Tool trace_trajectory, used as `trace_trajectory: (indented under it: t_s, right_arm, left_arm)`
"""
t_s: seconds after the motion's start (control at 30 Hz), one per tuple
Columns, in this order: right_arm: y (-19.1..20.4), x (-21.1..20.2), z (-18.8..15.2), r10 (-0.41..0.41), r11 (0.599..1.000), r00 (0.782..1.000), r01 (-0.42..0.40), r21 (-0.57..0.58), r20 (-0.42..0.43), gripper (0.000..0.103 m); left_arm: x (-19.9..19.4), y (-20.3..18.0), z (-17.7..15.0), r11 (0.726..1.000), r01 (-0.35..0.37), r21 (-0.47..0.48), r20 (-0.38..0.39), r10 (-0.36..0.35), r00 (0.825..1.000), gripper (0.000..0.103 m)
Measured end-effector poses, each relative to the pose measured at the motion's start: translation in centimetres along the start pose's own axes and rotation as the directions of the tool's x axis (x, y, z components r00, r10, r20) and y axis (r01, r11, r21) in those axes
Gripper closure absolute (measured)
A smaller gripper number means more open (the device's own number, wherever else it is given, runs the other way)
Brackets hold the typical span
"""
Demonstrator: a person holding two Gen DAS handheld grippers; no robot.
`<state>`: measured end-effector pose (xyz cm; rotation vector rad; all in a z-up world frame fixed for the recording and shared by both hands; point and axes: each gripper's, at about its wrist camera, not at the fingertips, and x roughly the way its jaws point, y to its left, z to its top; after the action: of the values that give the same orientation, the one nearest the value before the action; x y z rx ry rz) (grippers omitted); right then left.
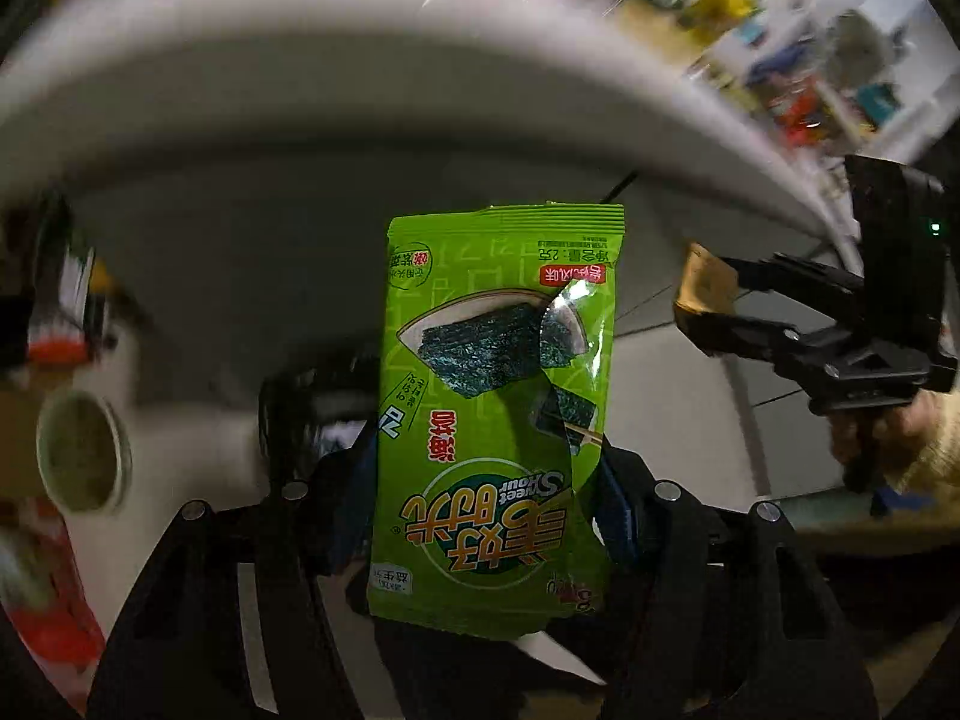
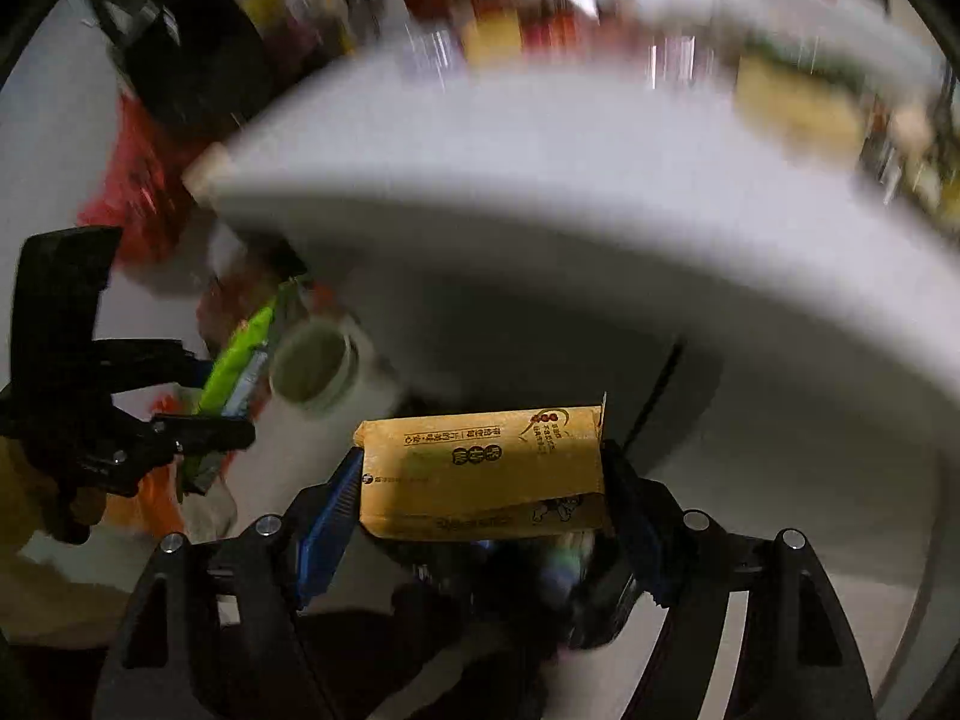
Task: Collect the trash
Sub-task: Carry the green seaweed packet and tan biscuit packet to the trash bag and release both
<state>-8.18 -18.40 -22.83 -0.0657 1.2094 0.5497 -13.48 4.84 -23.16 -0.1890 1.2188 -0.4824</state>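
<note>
The left tool (image 1: 489, 516) is clamped on a glossy green foil seaweed snack packet (image 1: 495, 420), which stands between its blue-padded fingers (image 1: 621, 510) in the lower middle of the left wrist view, its crimped end pointing up the frame. The right tool (image 2: 483, 480) grips a flat yellow-orange paper wrapper (image 2: 486, 468), pinched by its two short ends in the lower middle of the right wrist view. Each tool also shows in the other's camera: the right one at the right edge of the left view (image 1: 708, 306), carrying the yellow wrapper (image 1: 705, 288), and the left one at the left edge of the right view (image 2: 204, 420), with the green packet (image 2: 237, 360) seen edge-on.

Beyond both tools, a broad white rounded rim (image 1: 300, 96) sweeps across the upper half of each frame, heavily blurred; it looks like the mouth of a pale bin or tub, though I cannot tell for certain. A white cylindrical cup with a greenish inside (image 1: 84, 450) lies at the left of the left view. Blurred red and orange packaging (image 2: 138, 180) sits at the upper left of the right view.

So two pieces of trash are in hand and not yet dropped; judging by the coloured clutter around, more remains to be gathered after these are let go.
</note>
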Motion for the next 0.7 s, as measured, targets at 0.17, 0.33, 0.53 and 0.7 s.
trace_trajectory:
  t_s: [0.17, 0.33, 0.53, 0.7]
  right_arm:
    - [-1.6, 10.2, -2.9, -0.058, 0.998, 0.987, 0.063, 0.029, -0.147, 0.028]
    - [-3.1, 16.4, -5.0, -0.155, 0.985, 0.953, 0.171, 0.037, -0.260, 0.020]
    - [-4.2, 14.3, -5.3, -0.192, 0.978, 0.953, 0.206, 0.035, -0.236, 0.013]
    - [-1.9, 7.0, -2.0, -0.119, 0.992, 0.985, 0.123, 0.027, -0.126, 0.014]
  left_arm:
    - [10.7, 3.2, -2.3, 0.995, -0.099, 0.011, -0.163, 0.100, 0.981, 0.042]
    - [19.5, 6.9, -4.5, 0.970, -0.244, -0.012, -0.358, 0.223, 0.907, 0.034]
    - [17.7, 6.9, -4.6, 0.962, -0.273, -0.027, -0.334, 0.248, 0.909, 0.015]
    - [11.8, 4.6, -2.5, 0.975, -0.220, -0.014, -0.242, 0.210, 0.947, 0.015]
